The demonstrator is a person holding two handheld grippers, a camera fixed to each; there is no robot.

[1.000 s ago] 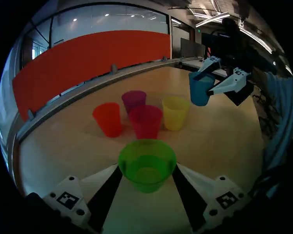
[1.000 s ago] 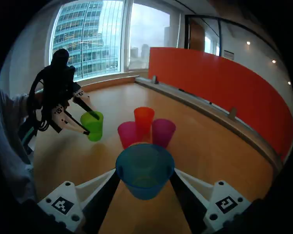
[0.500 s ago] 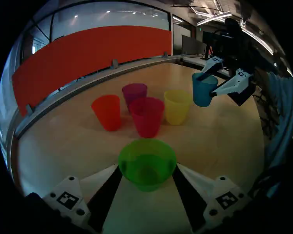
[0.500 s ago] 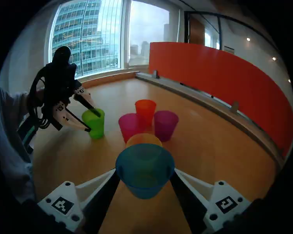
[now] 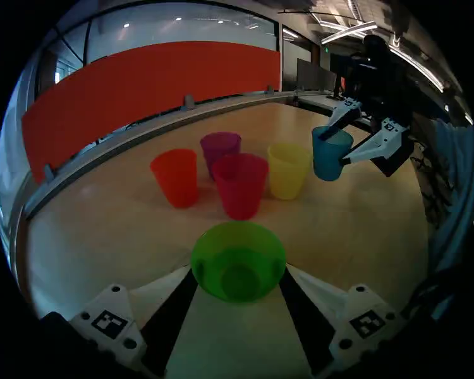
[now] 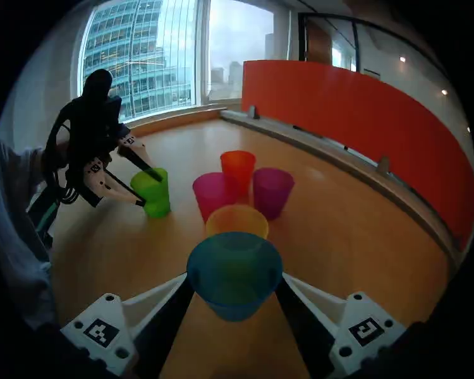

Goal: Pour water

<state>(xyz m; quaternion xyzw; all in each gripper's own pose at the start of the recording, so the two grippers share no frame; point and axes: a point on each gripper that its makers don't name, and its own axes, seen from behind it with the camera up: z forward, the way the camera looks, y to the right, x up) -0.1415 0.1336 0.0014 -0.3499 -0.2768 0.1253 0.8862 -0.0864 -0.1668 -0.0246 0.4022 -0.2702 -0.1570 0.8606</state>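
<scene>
At the worktop (image 5: 370, 221), left gripper (image 5: 239, 275) fingers (image 5: 174, 300) grip the green cup (image 5: 239, 256) upright; right gripper (image 6: 234, 284) fingers (image 6: 174, 303) grip the blue cup (image 6: 234, 265) upright, probably to retain water.

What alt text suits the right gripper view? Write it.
The right gripper holds a blue cup over a wooden table, before a yellow cup, pink cup, orange cup and purple cup; farther left, the left gripper holds a green cup.

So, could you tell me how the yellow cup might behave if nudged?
The yellow cup looks like thin translucent plastic, so probably light and easily shoved. It tapers to a narrow base, so a rim knock may tip it.
</scene>
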